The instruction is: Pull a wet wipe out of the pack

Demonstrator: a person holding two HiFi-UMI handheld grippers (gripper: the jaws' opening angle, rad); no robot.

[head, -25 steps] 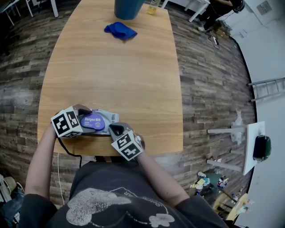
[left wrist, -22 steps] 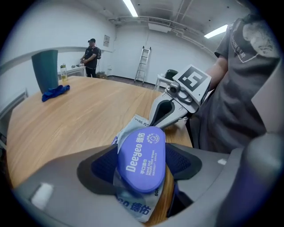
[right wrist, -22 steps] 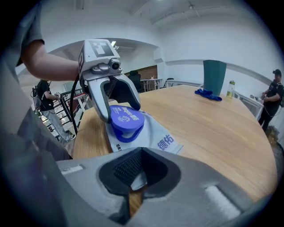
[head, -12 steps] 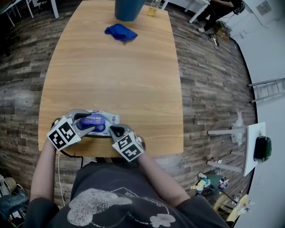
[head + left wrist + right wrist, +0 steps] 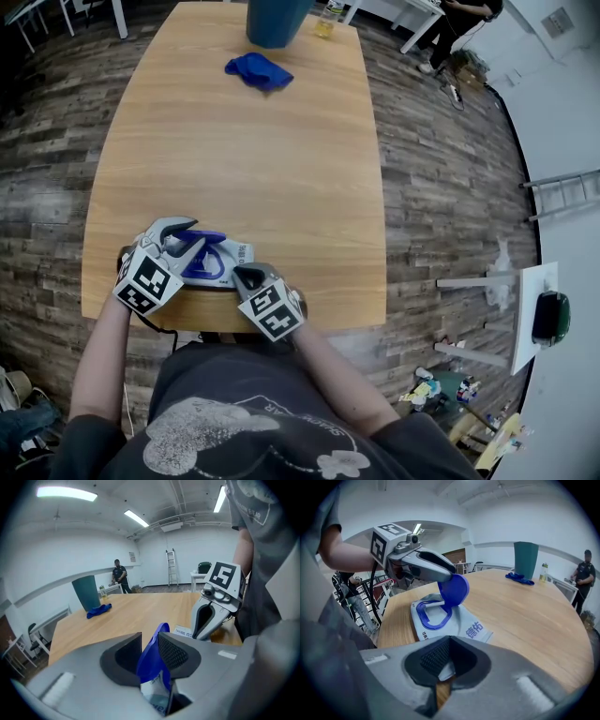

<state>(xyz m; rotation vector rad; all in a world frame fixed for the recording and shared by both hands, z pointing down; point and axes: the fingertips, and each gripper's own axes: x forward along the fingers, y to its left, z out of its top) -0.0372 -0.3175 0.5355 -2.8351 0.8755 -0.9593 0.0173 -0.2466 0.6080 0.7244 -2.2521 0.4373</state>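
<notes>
The wet wipe pack [image 5: 234, 253] lies near the table's front edge, pale blue with a blue ring [image 5: 433, 613] round its opening. Its blue lid [image 5: 453, 588] stands raised. My left gripper [image 5: 192, 242] has just been closing and is shut on that lid [image 5: 152, 656], which sits between its pads. My right gripper [image 5: 242, 274] is shut on the pack's near corner [image 5: 446, 670] and rests low on the table. In the right gripper view the left gripper [image 5: 450, 576] reaches in from the left above the pack [image 5: 468, 625]. No wipe shows outside the opening.
On the wooden table [image 5: 244, 141], a blue cloth [image 5: 258, 70], a teal bin [image 5: 275, 19] and a bottle [image 5: 326, 21] stand at the far end. A person [image 5: 118, 576] stands beyond it. The table's front edge runs just under my grippers.
The left gripper's jaws closed on the blue lid and swung it up, so the lid stands open. The left hand shifted and tilted. The right gripper kept still.
</notes>
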